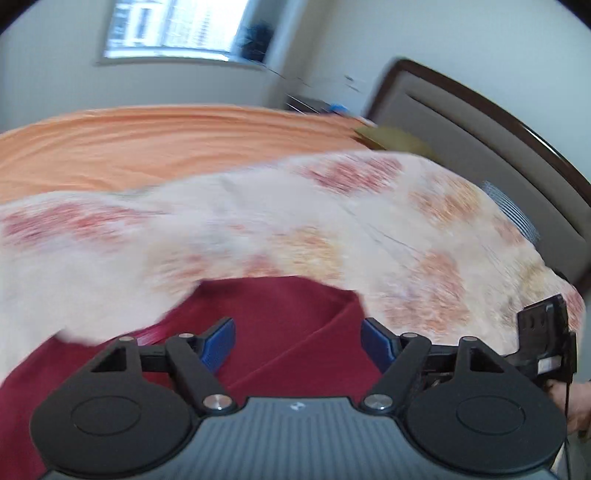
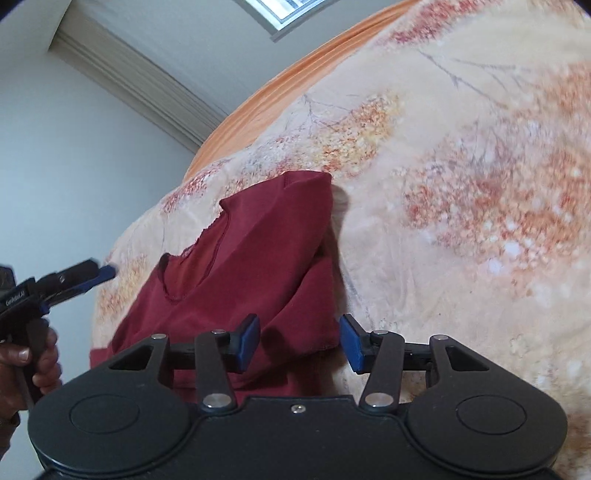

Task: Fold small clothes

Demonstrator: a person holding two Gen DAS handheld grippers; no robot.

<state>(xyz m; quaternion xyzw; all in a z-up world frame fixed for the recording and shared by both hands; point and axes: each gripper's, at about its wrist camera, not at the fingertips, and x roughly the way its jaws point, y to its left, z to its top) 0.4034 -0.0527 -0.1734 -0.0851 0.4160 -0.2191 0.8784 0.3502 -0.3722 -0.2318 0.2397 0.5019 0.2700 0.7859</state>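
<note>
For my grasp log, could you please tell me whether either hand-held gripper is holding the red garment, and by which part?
Nothing is held: the left hand-held gripper and right hand-held gripper are both open above the red garment.

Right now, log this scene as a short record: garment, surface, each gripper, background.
garment: dark red top, partly folded, lying on the blanket
surface: floral blanket over an orange sheet
left gripper: open, above the red fabric, gripping nothing
right gripper: open, fingers either side of the garment's near edge
background: window, bed headboard
image quality: left wrist view blurred
</note>
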